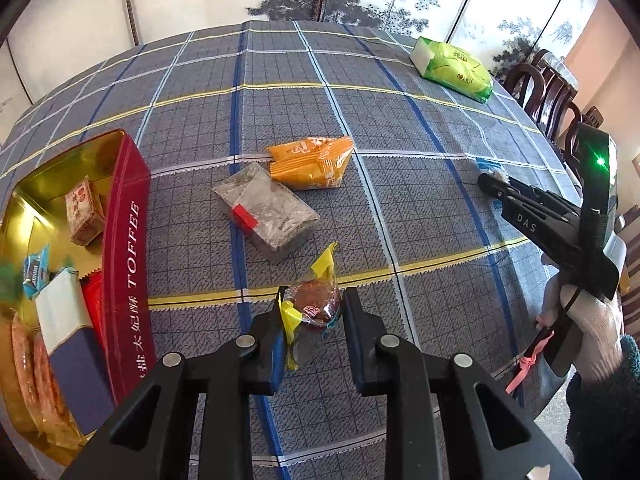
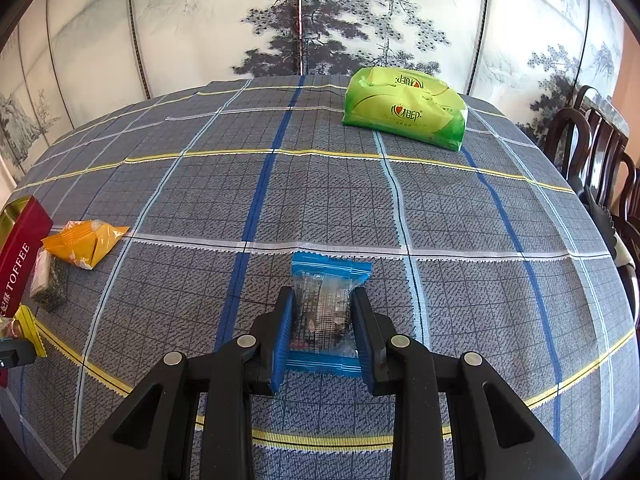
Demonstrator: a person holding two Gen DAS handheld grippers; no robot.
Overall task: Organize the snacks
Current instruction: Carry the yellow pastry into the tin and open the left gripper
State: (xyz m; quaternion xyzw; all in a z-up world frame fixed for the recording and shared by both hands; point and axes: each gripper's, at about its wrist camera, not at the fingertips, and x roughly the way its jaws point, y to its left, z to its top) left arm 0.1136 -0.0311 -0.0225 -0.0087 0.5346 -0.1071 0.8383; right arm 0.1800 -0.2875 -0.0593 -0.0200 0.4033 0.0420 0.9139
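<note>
My left gripper (image 1: 313, 307) is shut on a small brown cake in a clear wrapper with yellow ends (image 1: 317, 294), held just above the checked tablecloth. To its left stands an open red toffee tin (image 1: 126, 248) with a gold inside, holding several wrapped snacks. An orange packet (image 1: 312, 164) and a clear grey packet (image 1: 266, 210) lie ahead on the cloth. My right gripper (image 2: 322, 295) is shut on a clear packet with blue ends (image 2: 330, 274) that rests on the cloth. In the left wrist view, a gloved hand (image 1: 580, 320) holds the right gripper (image 1: 491, 182) at the right.
A green tissue pack (image 2: 404, 114) lies at the far right of the table. Dark wooden chairs (image 2: 592, 140) stand along the right edge. A painted folding screen (image 2: 320, 20) closes off the back. The red tin's side (image 2: 18, 256) shows at the right wrist view's left edge.
</note>
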